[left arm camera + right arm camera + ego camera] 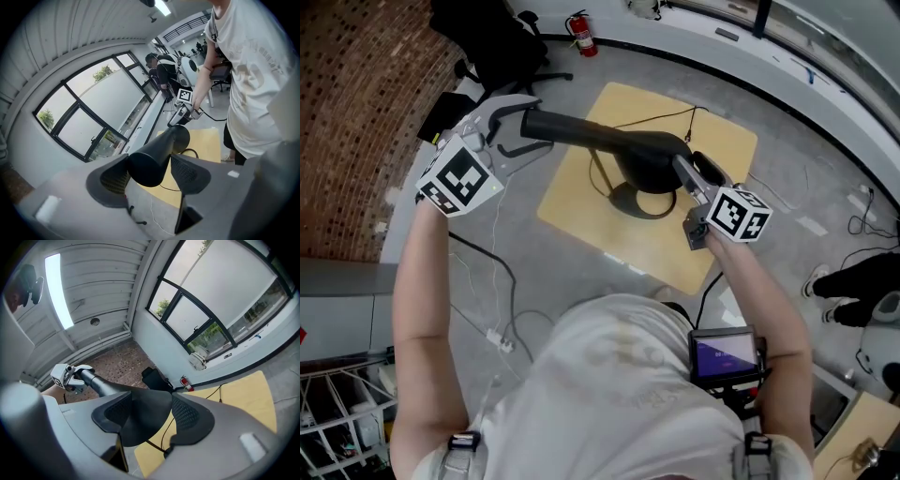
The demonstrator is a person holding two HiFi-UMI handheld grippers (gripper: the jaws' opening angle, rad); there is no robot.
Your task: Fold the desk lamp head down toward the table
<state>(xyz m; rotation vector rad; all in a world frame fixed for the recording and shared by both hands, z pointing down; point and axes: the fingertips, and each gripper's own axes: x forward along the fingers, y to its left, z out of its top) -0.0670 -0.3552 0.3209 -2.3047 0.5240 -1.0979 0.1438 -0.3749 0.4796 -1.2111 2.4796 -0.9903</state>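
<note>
A black desk lamp [649, 155] stands on a small yellow table [727, 141], its round base [630, 203] under a flared shade and a long tube reaching left. My left gripper [528, 127] straddles the tube's free end [149, 164]; its jaws stand wide, and the lower finger hangs clear of the tube. My right gripper [689, 167] is shut on the flared shade [145, 418], which fills the gap between its pads. In the right gripper view the left gripper [70, 377] shows at the tube's far end. In the left gripper view the right gripper [185, 105] shows by the shade.
The lamp's thin black cable [661, 117] runs across the table top. A white cord [502, 337] lies on the concrete floor at left. A black chair [497, 42] and a red fire extinguisher [581, 36] stand beyond, by a brick wall [356, 112]. Another person's feet [853, 281] are at right.
</note>
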